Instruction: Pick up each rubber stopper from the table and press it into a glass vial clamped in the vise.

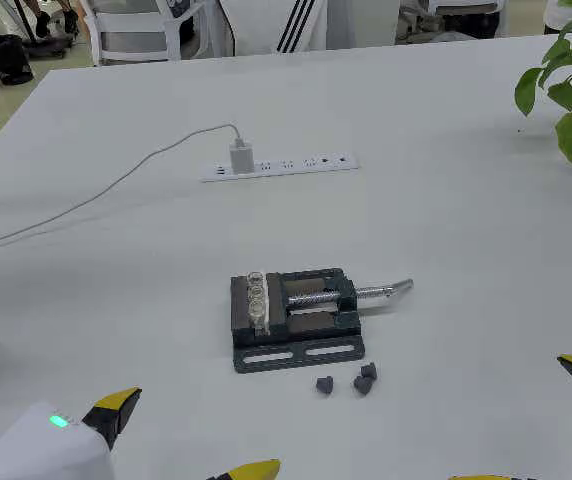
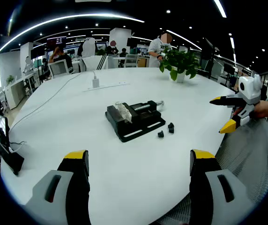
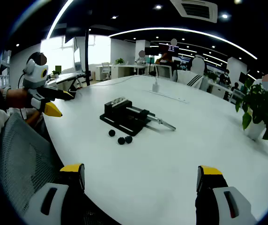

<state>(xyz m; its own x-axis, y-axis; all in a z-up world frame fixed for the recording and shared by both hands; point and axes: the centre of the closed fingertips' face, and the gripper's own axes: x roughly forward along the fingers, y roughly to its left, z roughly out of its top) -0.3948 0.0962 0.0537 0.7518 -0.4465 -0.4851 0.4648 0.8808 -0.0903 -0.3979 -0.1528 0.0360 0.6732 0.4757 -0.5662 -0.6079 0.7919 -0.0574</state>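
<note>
Three stoppers point(image 1: 363, 384) beside one vise point(image 1: 311, 322) of vials point(image 1: 257, 298); left claw point(image 2: 138, 157), right claw point(image 3: 141, 168) both spread wide, empty.

Wide bare table point(image 1: 446, 200) from the near edge up to the vise point(image 1: 296, 318) at mid-table, but for three loose stoppers point(image 1: 346, 380) just before its near right corner. Right of the vise, a screw handle point(image 1: 381, 291) jutting out. Open from above over the vials point(image 1: 257, 297) at its left end. Farther back, a power strip point(image 1: 279, 166), its cable point(image 1: 96, 195) trailing toward the left edge. Plant point(image 1: 566, 90) by the far right edge.
</note>
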